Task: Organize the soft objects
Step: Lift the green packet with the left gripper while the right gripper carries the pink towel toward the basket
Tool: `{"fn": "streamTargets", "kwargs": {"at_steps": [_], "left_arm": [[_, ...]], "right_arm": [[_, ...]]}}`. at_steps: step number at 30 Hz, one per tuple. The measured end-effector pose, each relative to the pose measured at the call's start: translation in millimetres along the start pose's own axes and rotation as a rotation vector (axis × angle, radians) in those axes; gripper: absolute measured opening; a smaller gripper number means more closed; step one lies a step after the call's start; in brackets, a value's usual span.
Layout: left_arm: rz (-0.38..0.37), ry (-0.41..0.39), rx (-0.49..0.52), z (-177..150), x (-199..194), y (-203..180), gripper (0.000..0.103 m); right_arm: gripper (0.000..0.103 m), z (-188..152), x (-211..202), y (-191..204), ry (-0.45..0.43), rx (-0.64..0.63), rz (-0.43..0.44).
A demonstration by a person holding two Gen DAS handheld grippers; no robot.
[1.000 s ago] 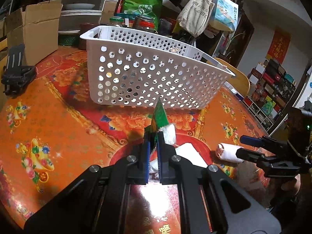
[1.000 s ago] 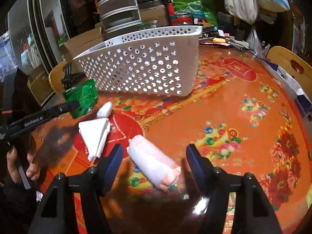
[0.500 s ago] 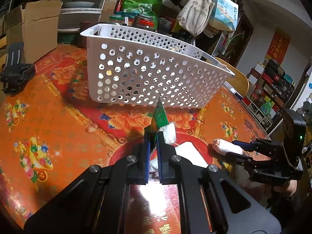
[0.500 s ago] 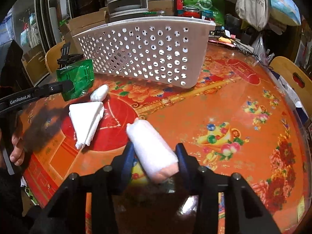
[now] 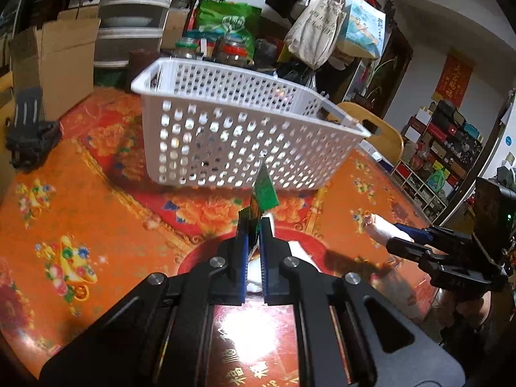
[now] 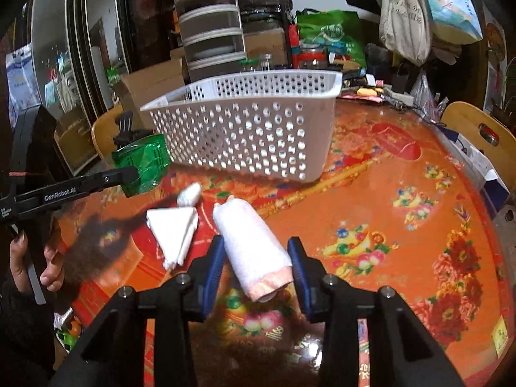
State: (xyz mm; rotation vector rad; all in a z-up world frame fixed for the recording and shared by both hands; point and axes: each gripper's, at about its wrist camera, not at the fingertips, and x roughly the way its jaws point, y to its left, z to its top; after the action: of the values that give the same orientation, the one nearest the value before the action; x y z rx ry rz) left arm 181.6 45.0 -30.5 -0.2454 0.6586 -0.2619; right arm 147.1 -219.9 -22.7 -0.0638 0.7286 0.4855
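Note:
My left gripper (image 5: 253,225) is shut on a flat green packet (image 5: 265,190), held edge-up above the table in front of the white perforated basket (image 5: 245,138). The right wrist view shows the same green packet (image 6: 143,163) at the left gripper's (image 6: 129,174) tip. My right gripper (image 6: 256,251) is shut on a rolled white towel with a pink end (image 6: 251,238), lifted off the table. A folded white cloth (image 6: 175,229) and a small white roll (image 6: 190,193) lie on the table between the two grippers, short of the basket (image 6: 251,135).
The round table has a glossy orange-red flowered cover (image 6: 387,219). Behind the basket stand jars, a green bag (image 5: 225,22), stacked drawers (image 6: 209,42) and cardboard boxes (image 5: 54,61). A black clamp (image 5: 29,135) lies at the table's left edge. A wooden chair (image 5: 377,129) stands far right.
My right gripper's jaws closed on the rolled towel and lifted it off the table. The left gripper rose slightly with the green packet still in it.

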Motion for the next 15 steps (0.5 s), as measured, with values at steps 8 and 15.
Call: {"fn": "streamTargets", "kwargs": {"at_steps": [8,15], "left_arm": [[0.006,-0.041,0.040,18.1,-25.9,-17.6,0.005],[0.017,-0.083,0.066,44.7,-46.4,-29.4,0.005]], "right_arm": [[0.039,26.7,-17.5,8.6,-0.057,-0.016,0.006],[0.039,62.6,-28.3,13.3,-0.095,-0.035,-0.001]]}}
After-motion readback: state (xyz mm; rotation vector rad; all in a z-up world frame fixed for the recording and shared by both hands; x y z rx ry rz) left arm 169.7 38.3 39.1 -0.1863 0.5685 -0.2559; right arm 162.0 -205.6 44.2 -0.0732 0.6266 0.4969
